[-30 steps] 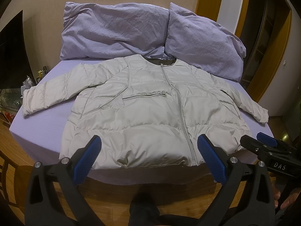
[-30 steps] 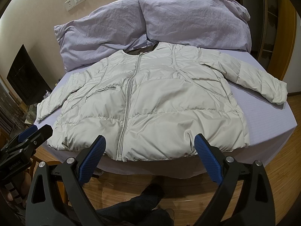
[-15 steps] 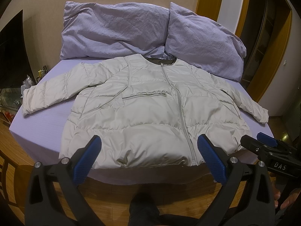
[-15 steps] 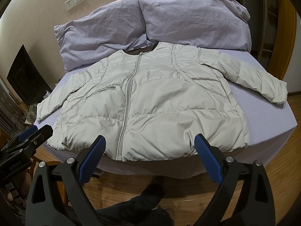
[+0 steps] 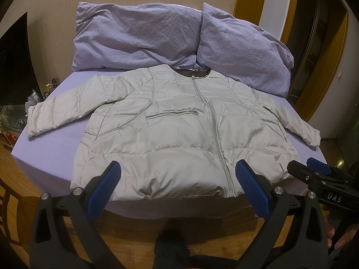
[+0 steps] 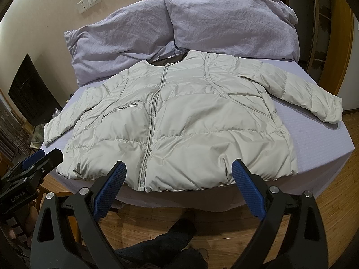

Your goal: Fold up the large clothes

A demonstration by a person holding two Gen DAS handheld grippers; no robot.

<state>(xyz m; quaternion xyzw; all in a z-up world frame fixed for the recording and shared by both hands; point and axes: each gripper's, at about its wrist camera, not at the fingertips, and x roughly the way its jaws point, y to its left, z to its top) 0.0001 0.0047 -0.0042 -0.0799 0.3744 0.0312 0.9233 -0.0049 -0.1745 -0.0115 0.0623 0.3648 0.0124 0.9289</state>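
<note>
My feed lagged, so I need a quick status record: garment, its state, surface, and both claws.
garment: pale puffer jacket
state: flat, front up, zipped, both sleeves spread out, unfolded
surface: bed with lilac sheet
behind collar: two lilac pillows
left claw: open, short of the hem, holding nothing
right claw: open, short of the hem, holding nothing

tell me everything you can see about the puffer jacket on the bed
The puffer jacket is pale grey-beige, quilted in puffy horizontal panels, with a slightly shiny shell. It lies flat and front up on the lavender bed, unfolded, both sleeves spread out to the sides. The centre zipper is closed, and a zipped chest pocket shows. The collarless neckline reveals a dark lining and points at two lavender pillows. The hem sits at the near edge of the bed. Neither gripper touches it.
</note>
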